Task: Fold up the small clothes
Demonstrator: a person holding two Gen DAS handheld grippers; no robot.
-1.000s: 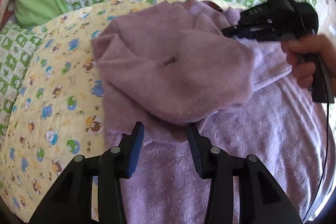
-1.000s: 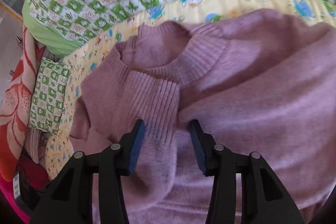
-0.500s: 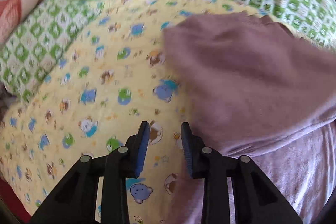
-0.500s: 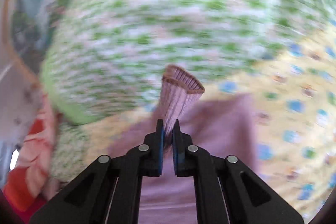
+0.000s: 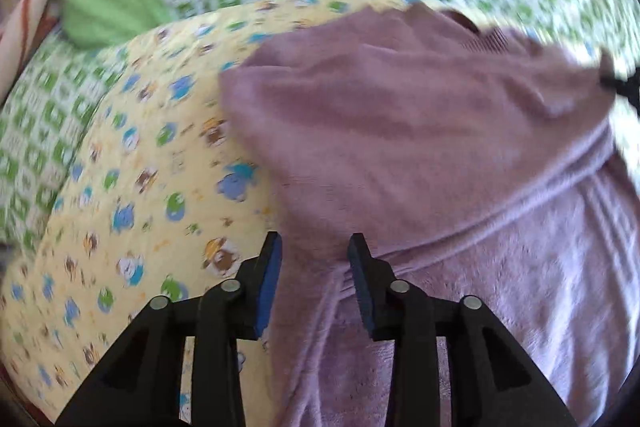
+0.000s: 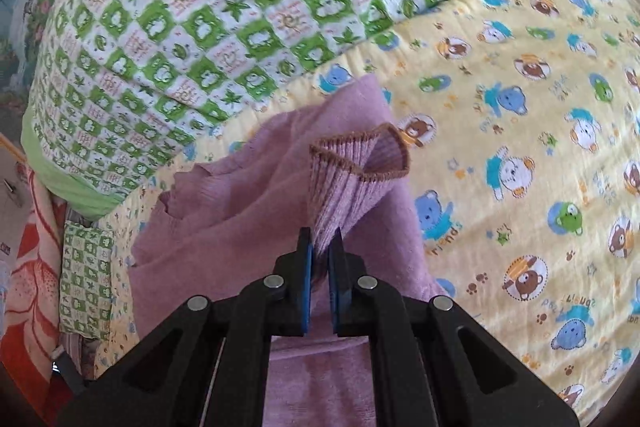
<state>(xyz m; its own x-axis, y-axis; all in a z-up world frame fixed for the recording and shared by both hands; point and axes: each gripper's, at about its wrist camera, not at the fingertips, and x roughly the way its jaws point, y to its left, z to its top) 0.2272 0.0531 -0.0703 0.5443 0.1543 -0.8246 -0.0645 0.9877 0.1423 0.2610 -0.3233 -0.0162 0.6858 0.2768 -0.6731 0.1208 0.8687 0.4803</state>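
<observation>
right gripper (image 6: pixel 320 247) clenched on sweater cuff (image 6: pixel 352 167) | left gripper (image 5: pixel 314 251) released, jaws just widening, blurred; fabric contact unclear

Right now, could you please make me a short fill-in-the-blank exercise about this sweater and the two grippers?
1. The right gripper is shut on the sweater's ribbed ____.
2. The purple sweater lies on a yellow blanket printed with cartoon ____.
3. The left gripper is ____, with the sweater's edge between its pads.
4. The quilt behind has green and ____ squares.

Missing words: cuff; bears; open; white
</observation>
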